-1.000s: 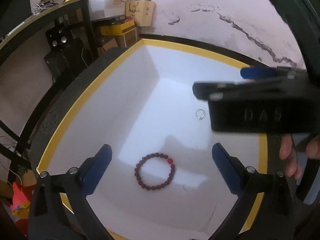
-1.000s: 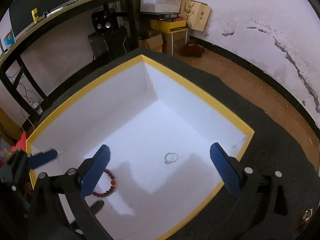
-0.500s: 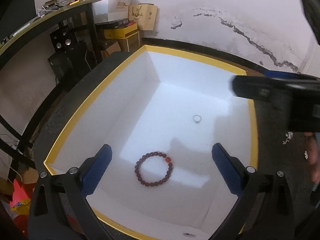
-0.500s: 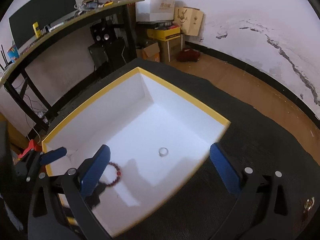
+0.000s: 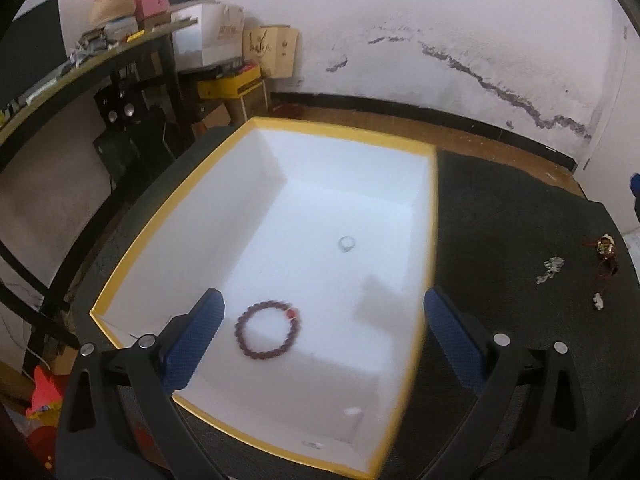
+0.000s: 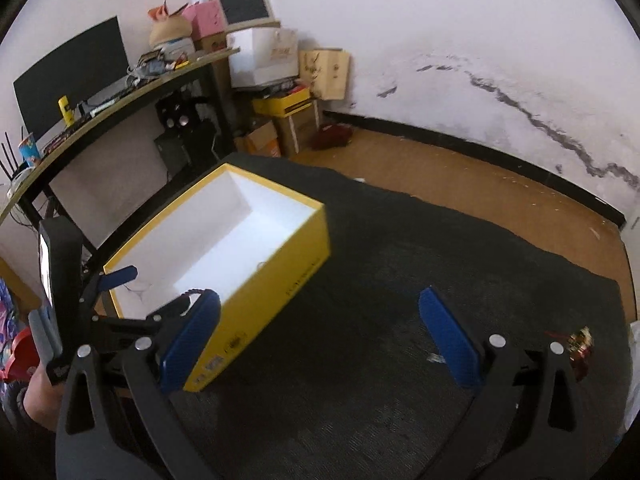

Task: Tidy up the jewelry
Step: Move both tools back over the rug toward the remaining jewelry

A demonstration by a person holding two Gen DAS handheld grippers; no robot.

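Note:
A yellow box with a white inside sits on a dark mat. In it lie a dark red bead bracelet and a silver ring. My left gripper is open and empty above the box's near end. My right gripper is open and empty over the mat, to the right of the box. Loose jewelry lies on the mat at the right: a silver piece, a red-gold charm and a small white piece. The charm also shows in the right wrist view.
The dark mat covers the table, with wood floor beyond it. A black desk with a monitor and clutter stands at the left, cardboard boxes against the cracked white wall. The left gripper's body shows in the right view.
My right gripper has pulled back out of the box and swung right over the mat. My left gripper has risen and drawn back, so more of the box and the mat's jewelry shows.

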